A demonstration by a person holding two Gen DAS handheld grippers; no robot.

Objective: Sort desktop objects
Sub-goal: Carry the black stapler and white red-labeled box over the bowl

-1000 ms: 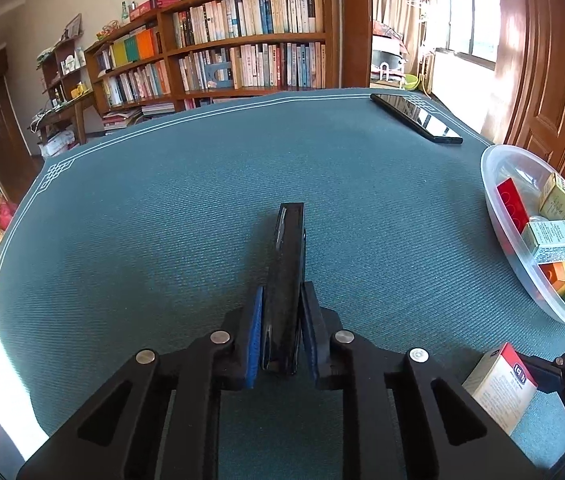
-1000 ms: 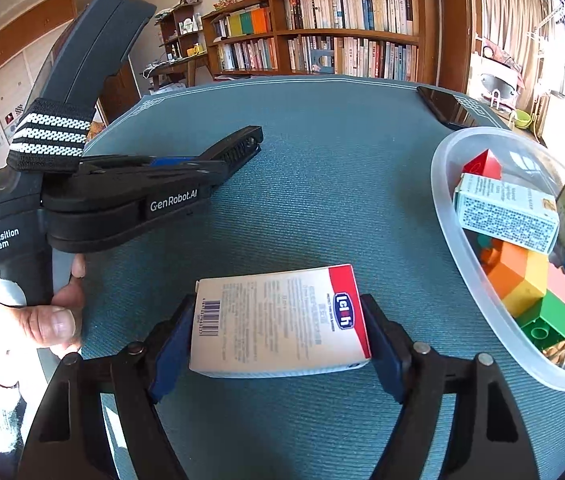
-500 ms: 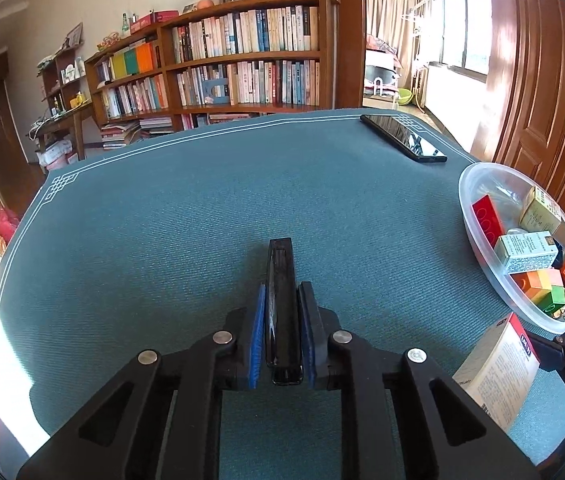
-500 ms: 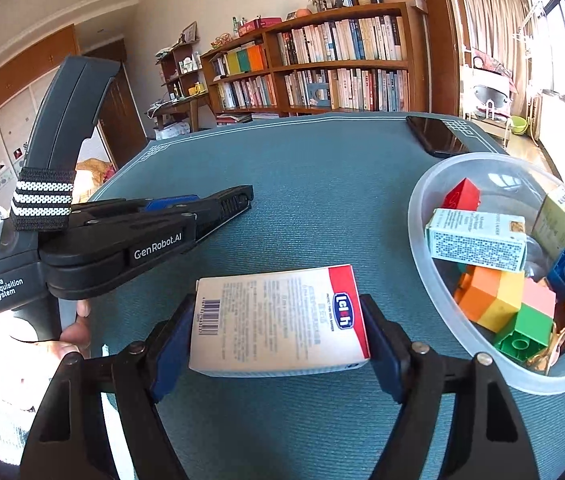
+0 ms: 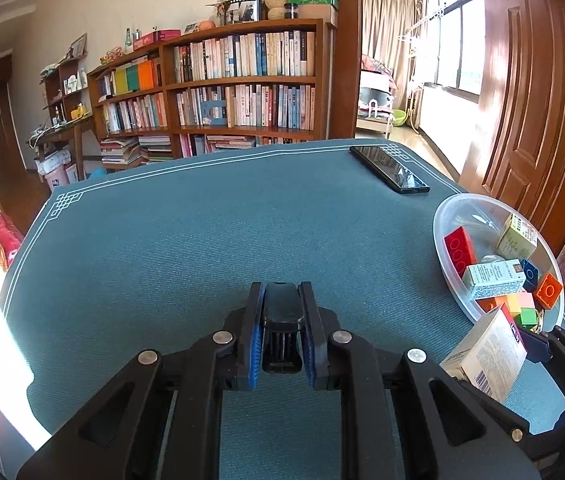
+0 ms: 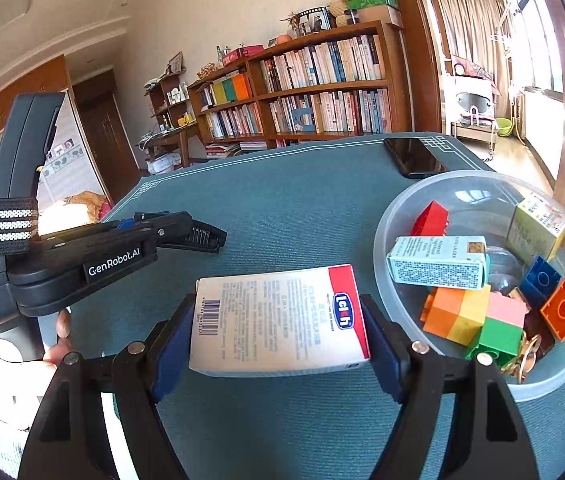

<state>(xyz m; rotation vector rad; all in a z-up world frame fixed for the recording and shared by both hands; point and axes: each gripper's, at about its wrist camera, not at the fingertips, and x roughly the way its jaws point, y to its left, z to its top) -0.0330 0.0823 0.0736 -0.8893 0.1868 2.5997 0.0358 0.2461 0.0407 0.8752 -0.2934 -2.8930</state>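
Note:
My left gripper (image 5: 281, 312) is shut on a slim black device (image 5: 281, 320), held end-on above the teal table mat; it also shows in the right wrist view (image 6: 196, 236). My right gripper (image 6: 282, 320) is shut on a white box with a red end (image 6: 278, 320), held above the mat just left of the clear plastic bowl (image 6: 394, 208). The box also shows in the left wrist view (image 5: 490, 354). The bowl (image 5: 442, 216) holds several coloured bricks and small boxes.
A black phone (image 5: 388, 168) lies at the far right of the mat, beyond the bowl; it also shows in the right wrist view (image 6: 414, 156). Bookshelves stand behind the table. A wooden door is on the right.
Both grippers have lifted and tilted up with their loads. The black device now points more toward the camera. The right gripper has come closer to the bowl.

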